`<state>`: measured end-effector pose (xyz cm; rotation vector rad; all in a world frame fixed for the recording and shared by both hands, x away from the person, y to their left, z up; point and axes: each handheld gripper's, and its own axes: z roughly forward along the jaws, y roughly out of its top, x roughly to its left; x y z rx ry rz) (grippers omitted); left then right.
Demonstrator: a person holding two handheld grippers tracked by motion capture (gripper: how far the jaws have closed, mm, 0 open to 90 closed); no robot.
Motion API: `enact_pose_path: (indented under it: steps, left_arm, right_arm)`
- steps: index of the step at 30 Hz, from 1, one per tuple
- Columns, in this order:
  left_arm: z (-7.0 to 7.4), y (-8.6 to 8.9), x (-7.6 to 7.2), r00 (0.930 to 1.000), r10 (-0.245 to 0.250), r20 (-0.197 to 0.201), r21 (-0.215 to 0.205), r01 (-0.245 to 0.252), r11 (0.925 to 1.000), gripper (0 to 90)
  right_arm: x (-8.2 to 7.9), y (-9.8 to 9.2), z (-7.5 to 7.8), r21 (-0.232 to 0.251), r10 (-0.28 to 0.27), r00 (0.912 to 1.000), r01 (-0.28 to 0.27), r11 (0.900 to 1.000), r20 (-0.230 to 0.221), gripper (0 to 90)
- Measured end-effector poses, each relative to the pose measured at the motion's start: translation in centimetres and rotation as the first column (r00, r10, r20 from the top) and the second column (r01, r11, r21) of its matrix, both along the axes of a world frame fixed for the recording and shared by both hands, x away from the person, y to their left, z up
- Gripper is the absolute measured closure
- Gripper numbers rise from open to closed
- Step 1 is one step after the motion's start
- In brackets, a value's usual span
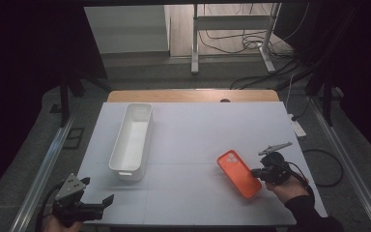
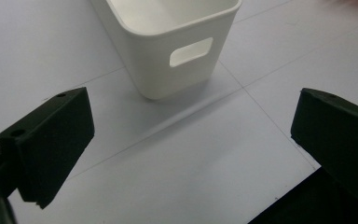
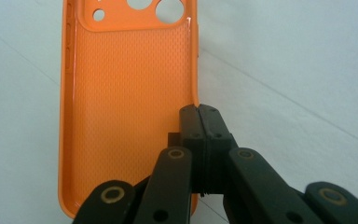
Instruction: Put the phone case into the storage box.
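An orange phone case (image 1: 239, 173) lies inside-up on the white table top at the right, camera holes at its far end. My right gripper (image 1: 255, 172) comes in from the right, and in the right gripper view its jaws (image 3: 199, 111) are pressed together on the case's (image 3: 126, 93) right side wall. My left gripper (image 1: 96, 190) hovers at the near left corner of the table. Its black jaws stand wide apart (image 2: 191, 140) with nothing between them, facing the short end of a white bin (image 2: 168, 70).
The long white bin (image 1: 125, 171) sits left of centre, running from near to far, its inside bare where visible. The white table top (image 1: 198, 135) has a wooden strip at its far edge. A floor with cables and a metal stand lie beyond the table.
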<state>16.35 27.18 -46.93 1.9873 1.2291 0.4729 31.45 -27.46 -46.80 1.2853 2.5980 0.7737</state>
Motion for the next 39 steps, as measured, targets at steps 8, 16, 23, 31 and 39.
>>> enact_pose_path:
  steps: [8,16,23,31,39]
  left_arm:
    - [0.0,-0.2,0.0,1.0000,-0.010,0.003,0.017,0.009,0.9998,0.0]
    - [0.0,-0.1,0.0,1.0000,0.009,0.002,0.014,-0.009,0.9999,0.2]
    - [0.1,-0.2,0.1,0.9995,0.029,-0.013,0.023,-0.029,0.9993,0.0]
    - [0.3,-0.4,0.2,0.9999,0.014,-0.005,-0.009,-0.015,0.9999,0.0]
    - [0.7,-1.6,0.4,0.9984,-0.052,0.023,-0.017,0.052,0.9985,0.0]
  right_arm:
    - [-0.2,0.1,1.1,0.048,-0.003,0.9981,0.000,0.999,0.061,88.6]
    - [-0.3,0.3,1.7,0.088,-0.007,0.9957,-0.001,0.996,0.092,88.6]
    - [-0.5,0.6,2.2,0.112,-0.007,0.9924,-0.007,0.994,0.123,88.6]
    - [-0.5,0.8,2.7,0.137,-0.009,0.9899,-0.010,0.990,0.142,88.6]
    - [-0.6,1.1,3.0,0.162,-0.012,0.9875,-0.014,0.987,0.157,88.6]
